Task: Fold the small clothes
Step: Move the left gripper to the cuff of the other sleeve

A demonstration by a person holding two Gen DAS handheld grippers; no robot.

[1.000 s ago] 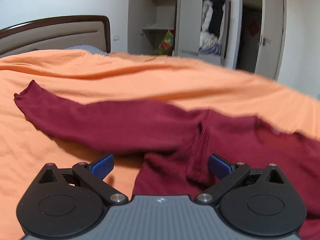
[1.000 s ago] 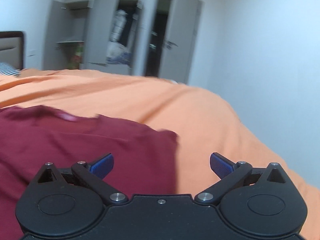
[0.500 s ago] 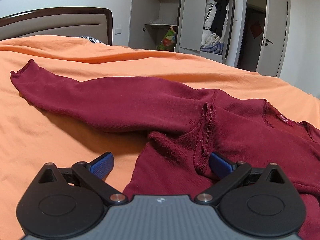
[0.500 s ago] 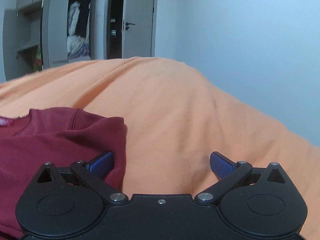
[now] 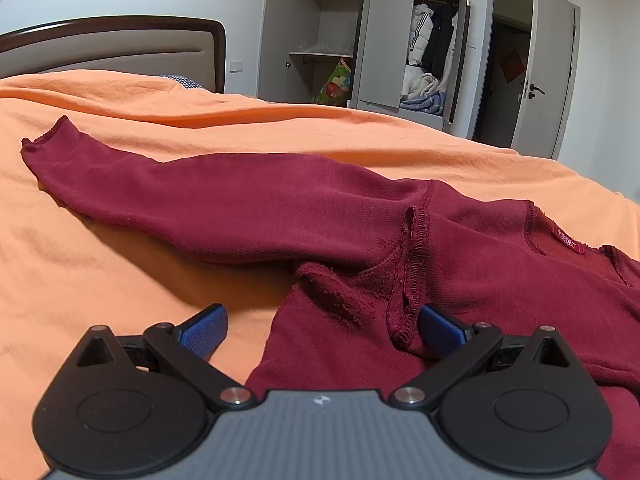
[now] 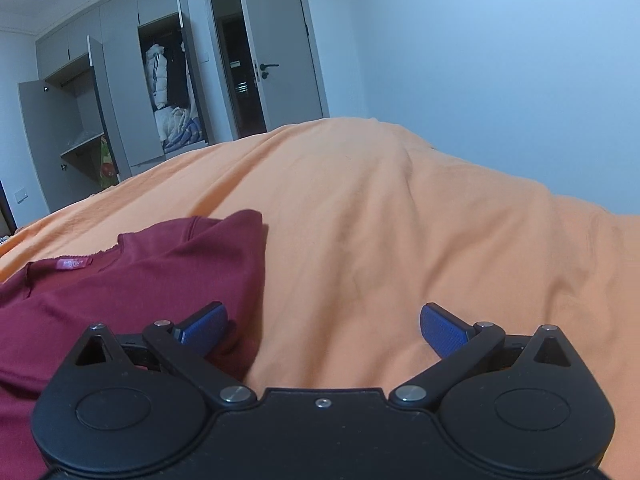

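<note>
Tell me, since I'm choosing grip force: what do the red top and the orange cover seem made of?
The red top looks like a soft, matte knit, probably cotton jersey: fine ribbing and exposed overlock seams show. The orange cover looks like thin woven cotton, matte, with soft creases. Neither fibre can be confirmed.

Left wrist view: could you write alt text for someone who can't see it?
A dark red long-sleeved top lies inside out on an orange bedspread, one sleeve stretched out to the left. The open left gripper hovers at its near edge, holding nothing. Behind stand open wardrobes.
</note>
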